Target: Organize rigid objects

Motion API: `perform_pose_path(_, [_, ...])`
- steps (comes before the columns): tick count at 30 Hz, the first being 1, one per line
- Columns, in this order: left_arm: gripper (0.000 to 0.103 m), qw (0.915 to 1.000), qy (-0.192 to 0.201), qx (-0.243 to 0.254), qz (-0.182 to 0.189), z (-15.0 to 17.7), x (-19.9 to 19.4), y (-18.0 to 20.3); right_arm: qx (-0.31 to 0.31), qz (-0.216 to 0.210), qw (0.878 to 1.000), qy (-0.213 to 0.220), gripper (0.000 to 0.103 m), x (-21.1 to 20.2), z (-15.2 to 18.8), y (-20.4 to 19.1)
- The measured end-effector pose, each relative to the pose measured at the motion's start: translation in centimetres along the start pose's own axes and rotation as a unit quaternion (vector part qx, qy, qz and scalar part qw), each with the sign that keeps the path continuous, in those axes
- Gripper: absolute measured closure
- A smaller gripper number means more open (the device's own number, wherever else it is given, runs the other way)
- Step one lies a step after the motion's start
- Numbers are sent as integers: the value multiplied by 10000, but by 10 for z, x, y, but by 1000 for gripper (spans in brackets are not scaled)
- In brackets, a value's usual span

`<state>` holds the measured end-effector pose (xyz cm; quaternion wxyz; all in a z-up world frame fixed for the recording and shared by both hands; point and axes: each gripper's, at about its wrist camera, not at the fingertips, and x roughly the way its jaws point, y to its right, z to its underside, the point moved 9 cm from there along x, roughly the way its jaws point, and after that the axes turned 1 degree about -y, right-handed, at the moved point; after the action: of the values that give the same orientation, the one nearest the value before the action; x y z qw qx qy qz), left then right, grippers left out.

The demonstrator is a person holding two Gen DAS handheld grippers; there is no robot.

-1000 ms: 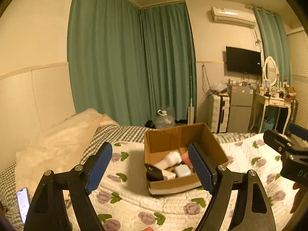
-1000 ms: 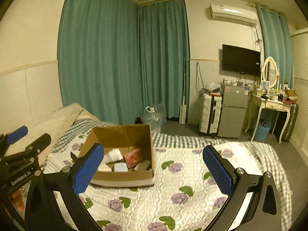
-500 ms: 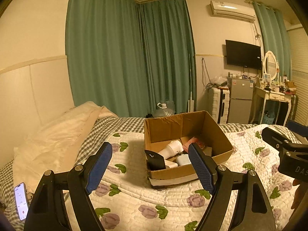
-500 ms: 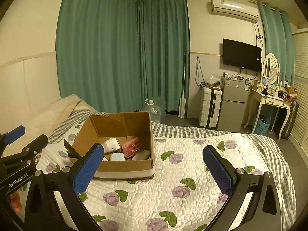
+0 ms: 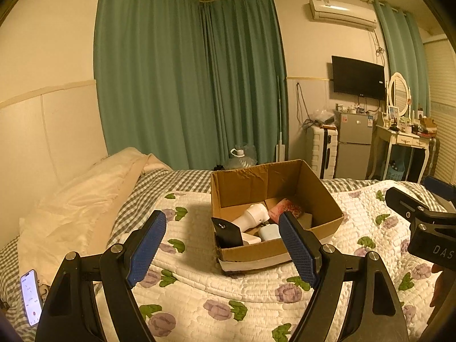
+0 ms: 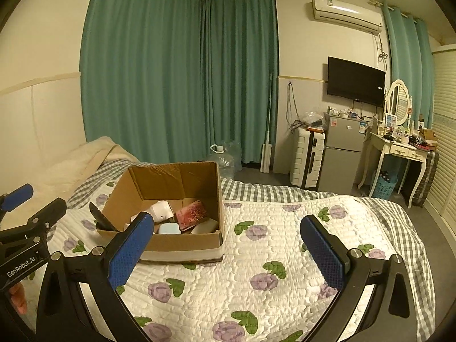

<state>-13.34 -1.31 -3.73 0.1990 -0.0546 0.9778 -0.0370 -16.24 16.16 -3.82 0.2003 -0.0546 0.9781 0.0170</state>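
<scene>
Cardboard box (image 5: 273,245): brown, open-topped, pale tape along its base; it sits on the quilt at about 12 o'clock from the left gripper and 10 o'clock from the right gripper; the rigid objects are all inside it
Contents: white bottle-shaped item (image 5: 252,218) lying on its side towards the middle; black flat piece (image 5: 227,232) leaning at the near-left corner, its tip above the rim; red patterned packet (image 6: 191,212) towards the back right; small pale blue case (image 6: 169,228) near the front wall; further white pieces beside these, too small to name
Left gripper (image 5: 222,252): blue-padded fingers spread wide, nothing between them; the box's near wall shows in the gap, well beyond the fingertips
Right gripper (image 6: 225,252): fingers spread wide and empty; bare quilt between them, the box off to the 10 o'clock side behind the left finger
Quilt (image 6: 285,242): white, stitched, purple flowers with green leaves; grey checked sheet at its far edge
Phone (image 5: 30,296): screen lit, lying on the bed at 8 o'clock in the left view
Room: teal curtains (image 6: 176,85) at 12 o'clock; black television (image 6: 355,81) on the wall at 2 o'clock
</scene>
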Motion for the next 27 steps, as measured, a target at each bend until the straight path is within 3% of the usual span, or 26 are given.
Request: perform_pose_path(27, [19,9999,-90,-82,64,3,5,-5,6,-55,10000,-54,0,1,2,-3])
